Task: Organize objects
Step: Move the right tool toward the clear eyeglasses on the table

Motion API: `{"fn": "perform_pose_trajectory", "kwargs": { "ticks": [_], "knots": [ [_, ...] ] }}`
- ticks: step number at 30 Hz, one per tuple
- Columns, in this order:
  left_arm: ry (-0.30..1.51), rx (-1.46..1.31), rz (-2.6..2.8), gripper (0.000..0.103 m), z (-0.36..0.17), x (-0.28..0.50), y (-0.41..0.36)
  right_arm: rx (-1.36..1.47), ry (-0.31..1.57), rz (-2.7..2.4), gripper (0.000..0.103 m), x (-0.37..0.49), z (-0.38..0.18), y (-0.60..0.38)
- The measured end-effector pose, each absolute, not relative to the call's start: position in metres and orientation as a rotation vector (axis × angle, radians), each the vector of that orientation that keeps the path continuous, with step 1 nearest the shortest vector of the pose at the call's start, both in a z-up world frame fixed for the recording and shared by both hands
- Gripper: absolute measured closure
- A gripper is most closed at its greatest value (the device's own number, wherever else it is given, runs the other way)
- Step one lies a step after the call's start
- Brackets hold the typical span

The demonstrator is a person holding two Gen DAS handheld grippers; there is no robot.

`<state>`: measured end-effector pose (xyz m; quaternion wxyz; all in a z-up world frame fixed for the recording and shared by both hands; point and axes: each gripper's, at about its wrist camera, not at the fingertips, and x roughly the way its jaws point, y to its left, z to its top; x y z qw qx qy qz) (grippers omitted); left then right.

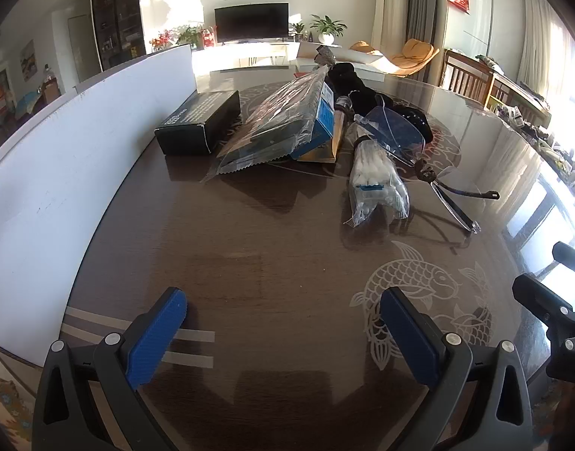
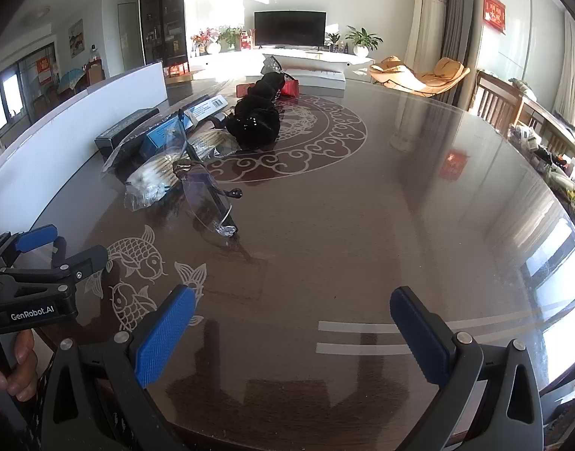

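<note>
Left wrist view: both grippers' jaws wide, empty; glasses (image 1: 400,131), bags, boxes ahead.

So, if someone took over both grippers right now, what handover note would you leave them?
Left gripper: open, empty, above bare table.
Right gripper: open, empty, also over bare table.
Things, all clustered at the far left beside the white board: black box, blue box in a clear wrapper, bag of cotton swabs, clear safety glasses leaning over the bag, black cloth bundle behind them.
Done: nothing visibly sorted yet; the pile is untouched.
Left: everything. The swab bag and the glasses lie nearest, so probably start there.
</note>
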<state>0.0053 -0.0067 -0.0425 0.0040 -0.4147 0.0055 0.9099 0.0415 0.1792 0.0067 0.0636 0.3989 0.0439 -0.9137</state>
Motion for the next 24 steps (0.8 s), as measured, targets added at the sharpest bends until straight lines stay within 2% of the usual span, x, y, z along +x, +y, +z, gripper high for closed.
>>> {"fn": "perform_pose_trajectory", "kwargs": {
  "ticks": [24],
  "knots": [
    [0.045, -1.338, 2.791, 0.000, -0.041, -0.001, -0.008, 1.416, 0.155, -2.619, 0.000, -0.005, -0.005, 0.157]
  ]
}}
